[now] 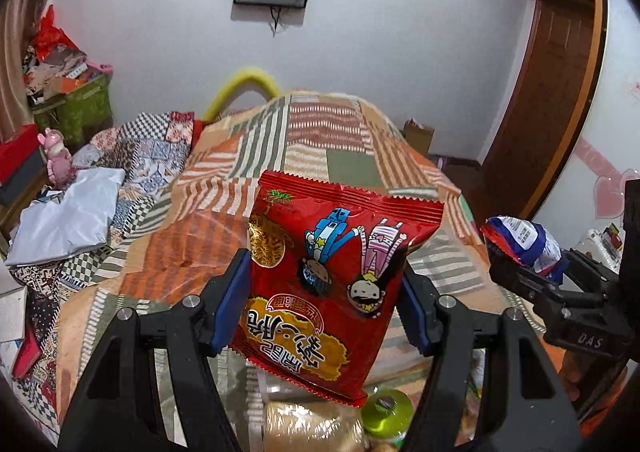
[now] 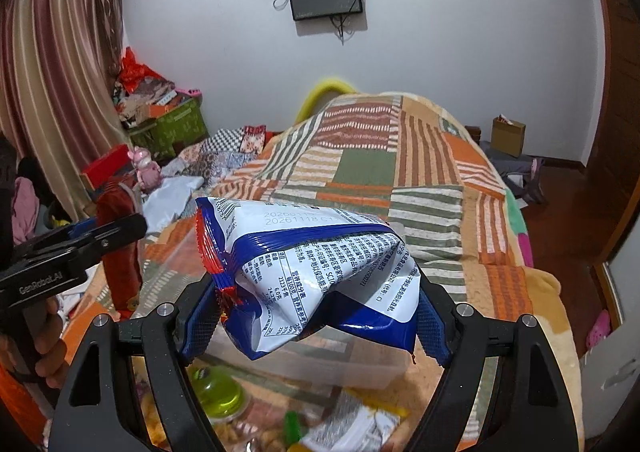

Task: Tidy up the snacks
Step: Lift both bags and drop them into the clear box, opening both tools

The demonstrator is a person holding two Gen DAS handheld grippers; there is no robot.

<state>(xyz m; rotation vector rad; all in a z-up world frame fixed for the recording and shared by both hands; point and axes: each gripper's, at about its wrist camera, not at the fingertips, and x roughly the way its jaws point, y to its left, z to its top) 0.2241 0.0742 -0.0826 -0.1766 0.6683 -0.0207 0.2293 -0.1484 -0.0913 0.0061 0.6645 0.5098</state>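
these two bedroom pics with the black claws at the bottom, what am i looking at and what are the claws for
The claws are two hand-held grippers, one in each of a person's hands, each with a wide-angle camera looking along its fingers. One picture comes from the left gripper, whose blue pads squeeze a red snack bag. The other comes from the right gripper, closed on a crumpled blue and white snack bag. Each view also catches the other gripper at its edge. Below them lie more snacks, a clear plastic box and a green lid. Behind is a bed with a striped patchwork quilt.
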